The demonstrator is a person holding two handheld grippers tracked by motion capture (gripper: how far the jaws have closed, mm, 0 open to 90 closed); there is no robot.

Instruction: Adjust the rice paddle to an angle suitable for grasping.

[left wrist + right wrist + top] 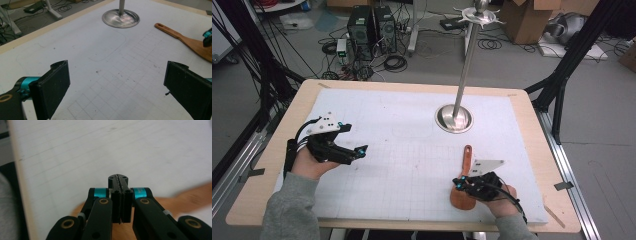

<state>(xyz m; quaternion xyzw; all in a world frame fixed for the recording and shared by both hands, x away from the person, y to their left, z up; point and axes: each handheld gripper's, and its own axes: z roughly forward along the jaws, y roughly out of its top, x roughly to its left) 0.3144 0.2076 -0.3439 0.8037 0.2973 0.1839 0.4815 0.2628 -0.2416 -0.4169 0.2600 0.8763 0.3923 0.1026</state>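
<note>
A wooden spatula (467, 159) lies on the white gridded mat (402, 165) at the front right, handle toward the back, blade toward the front edge. My right gripper (457, 183) hovers over its blade, jaws shut flat together with nothing between them. In the right gripper view the closed tips (118, 178) point across the mat, with the blurred spatula (190, 197) beneath. My left gripper (356, 138) is at the left of the mat, wide open and empty. The left gripper view has its jaws (117, 65) far apart over bare mat, with the spatula (185, 40) at upper right.
A metal stand with a round base (454, 119) and a tall pole topped by hooks (481, 16) rises at the back centre-right of the mat; its base (120, 18) is ahead of the left gripper. The wooden table rim (287, 125) frames the mat. Computers, cables and boxes lie on the floor beyond.
</note>
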